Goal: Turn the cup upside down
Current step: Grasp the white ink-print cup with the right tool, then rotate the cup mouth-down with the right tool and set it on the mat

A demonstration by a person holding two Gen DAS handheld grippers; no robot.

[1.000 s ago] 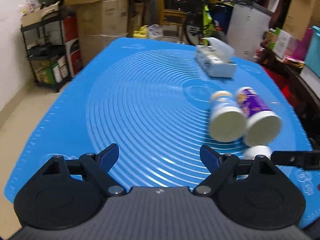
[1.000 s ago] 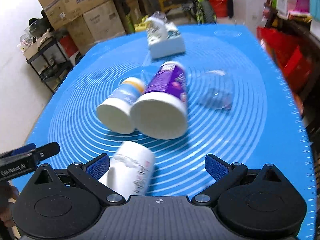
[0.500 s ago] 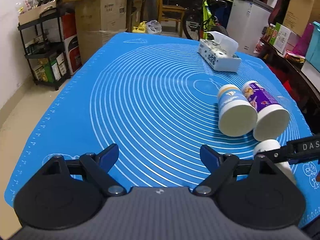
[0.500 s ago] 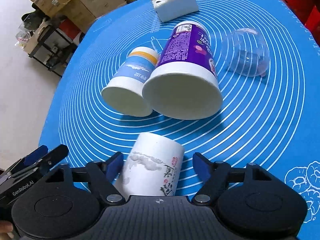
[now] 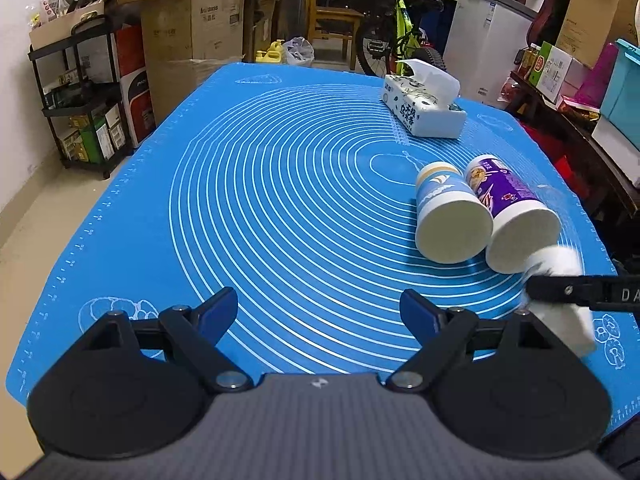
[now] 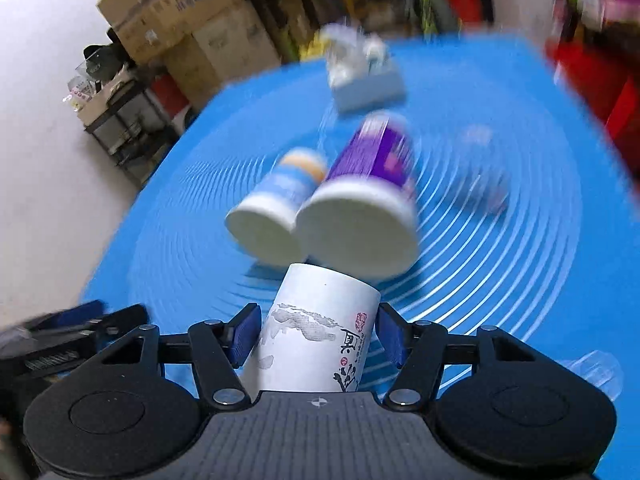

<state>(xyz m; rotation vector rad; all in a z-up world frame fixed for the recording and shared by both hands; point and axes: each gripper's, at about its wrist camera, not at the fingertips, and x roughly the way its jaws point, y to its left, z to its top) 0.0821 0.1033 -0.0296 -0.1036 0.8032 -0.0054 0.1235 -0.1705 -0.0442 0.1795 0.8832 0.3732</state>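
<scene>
White paper cup with black brush writing and a small red stamp [image 6: 320, 340] sits between the two blue pads of the right gripper [image 6: 316, 338], and both pads press on its sides. It is tilted, with its far end pointing toward the other cups, just in front of the big purple one. The right wrist view is blurry, so I cannot tell if the cup touches the big blue rubber mat with white rings [image 5: 280, 200].

Going from left to right, with the mat as the main place: off the mat's left edge is a black metal shelf [image 5: 76, 96] with brown cardboard boxes [image 5: 192, 20] beside it. Over the near middle of the mat is the left gripper [image 5: 318, 312], with its blue pads spread wide apart and nothing between them. At the far right part of the mat is a white tissue box [image 5: 424, 108] with a tissue sticking up. On the right side of the mat lie two cups on their sides, touching each other: a blue and white paper cup with an orange band [image 5: 448, 216] and, to its right, a purple and white paper cup [image 5: 516, 220]. Their wide white ends face the near edge. Right of the purple cup lies a see-through plastic dome lid [image 6: 484, 168], blurry in the right wrist view.
</scene>
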